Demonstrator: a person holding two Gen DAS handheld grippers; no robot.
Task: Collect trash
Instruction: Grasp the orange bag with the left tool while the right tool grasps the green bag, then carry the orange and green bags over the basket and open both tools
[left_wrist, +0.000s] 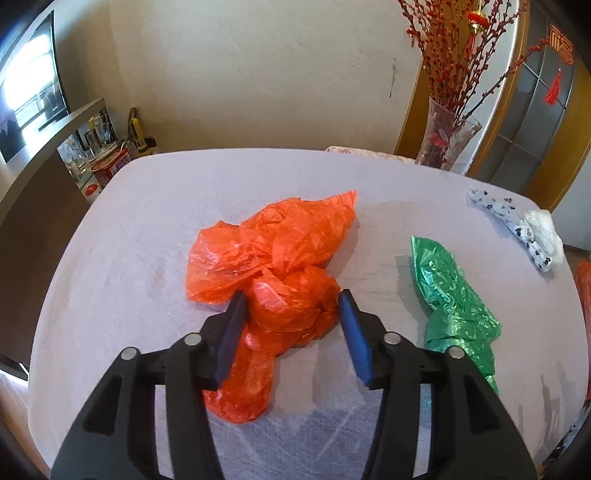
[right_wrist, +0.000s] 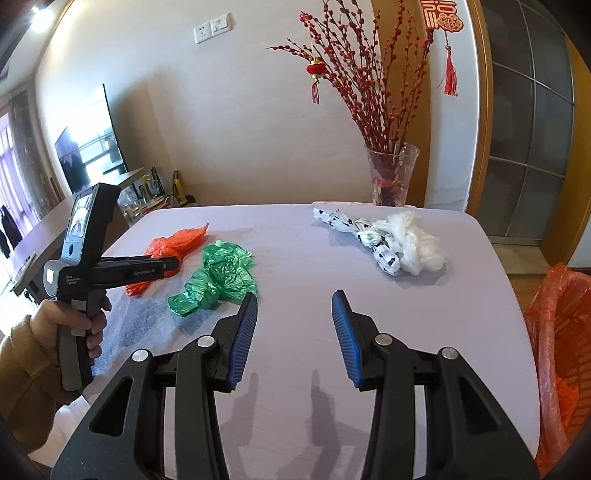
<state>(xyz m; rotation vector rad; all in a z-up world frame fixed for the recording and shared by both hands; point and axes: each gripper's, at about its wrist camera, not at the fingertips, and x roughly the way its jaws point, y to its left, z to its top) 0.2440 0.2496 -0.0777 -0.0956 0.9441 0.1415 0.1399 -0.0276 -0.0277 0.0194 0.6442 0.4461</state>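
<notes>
Three crumpled bag bundles lie on the counter (right_wrist: 424, 314). Left gripper (left_wrist: 291, 297) has its jaws apart around the orange bag (left_wrist: 273, 266), pads not visibly pressing. Right gripper (right_wrist: 294, 297) hangs with jaws apart and empty, near the green bag (right_wrist: 218, 277); the white spotted bundle (right_wrist: 391, 242) lies farther back.

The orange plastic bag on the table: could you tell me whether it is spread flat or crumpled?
Crumpled. The orange plastic bag lies bunched and twisted into folds on the table, not laid flat.
</notes>
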